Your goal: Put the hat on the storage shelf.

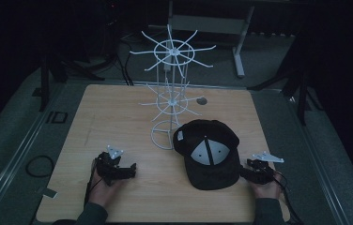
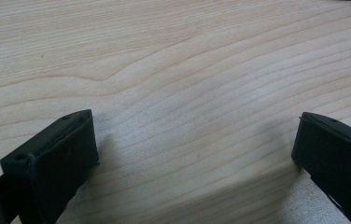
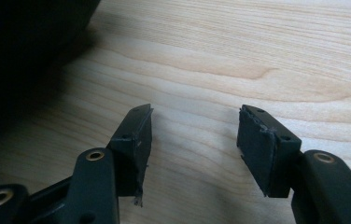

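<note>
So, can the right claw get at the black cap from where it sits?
Probably yes. The right claw rests on the table just beside the black cap, its jaws apart with nothing between them, and bare wood lies between claw and cap.

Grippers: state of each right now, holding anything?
Left gripper: open, empty, over bare table.
Right gripper: open, empty, beside the cap, not touching it.

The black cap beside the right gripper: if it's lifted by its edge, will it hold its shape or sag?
The black cap lies crown-down with its lining showing, so its soft panels would probably sag. Its brim, near the right gripper, looks flat and likely stiffer. It seems light, and should slide easily on the smooth wooden table.
</note>
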`<state>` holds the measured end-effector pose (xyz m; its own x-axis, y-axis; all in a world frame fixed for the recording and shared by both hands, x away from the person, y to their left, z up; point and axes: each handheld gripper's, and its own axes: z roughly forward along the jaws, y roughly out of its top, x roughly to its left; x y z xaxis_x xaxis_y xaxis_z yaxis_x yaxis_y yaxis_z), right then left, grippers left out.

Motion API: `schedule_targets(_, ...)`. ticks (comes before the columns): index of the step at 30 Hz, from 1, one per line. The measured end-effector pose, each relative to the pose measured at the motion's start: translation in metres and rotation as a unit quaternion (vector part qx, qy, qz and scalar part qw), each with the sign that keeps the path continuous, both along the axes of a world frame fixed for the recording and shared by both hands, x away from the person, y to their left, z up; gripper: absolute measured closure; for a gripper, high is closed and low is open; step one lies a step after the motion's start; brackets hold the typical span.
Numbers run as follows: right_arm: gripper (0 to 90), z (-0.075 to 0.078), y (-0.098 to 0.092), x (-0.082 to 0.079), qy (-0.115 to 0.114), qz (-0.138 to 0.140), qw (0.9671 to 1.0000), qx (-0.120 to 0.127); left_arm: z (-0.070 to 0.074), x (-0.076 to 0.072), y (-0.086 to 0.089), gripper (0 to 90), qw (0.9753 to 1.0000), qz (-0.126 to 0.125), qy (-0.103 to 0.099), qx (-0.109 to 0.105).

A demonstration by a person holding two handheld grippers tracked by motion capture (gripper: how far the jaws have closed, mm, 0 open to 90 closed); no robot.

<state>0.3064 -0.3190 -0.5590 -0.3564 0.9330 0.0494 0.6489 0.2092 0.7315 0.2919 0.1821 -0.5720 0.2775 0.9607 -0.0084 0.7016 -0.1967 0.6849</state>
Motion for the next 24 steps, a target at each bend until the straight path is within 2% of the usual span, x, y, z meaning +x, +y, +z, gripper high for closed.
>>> schedule_targets(10, 44.3, 0.020, 0.003, -0.006, -0.034, -0.001, 0.9994, 0.011, 0.000, 0.000, 0.000, 0.1, 1.0000, 0.000, 0.000, 0.000)
schedule_targets(24, 42.7, 0.045, 0.005, -0.017, -0.071, 0.005, 0.9974, 0.010, 0.000, 0.000, 0.000, 0.1, 1.0000, 0.000, 0.000, 0.000)
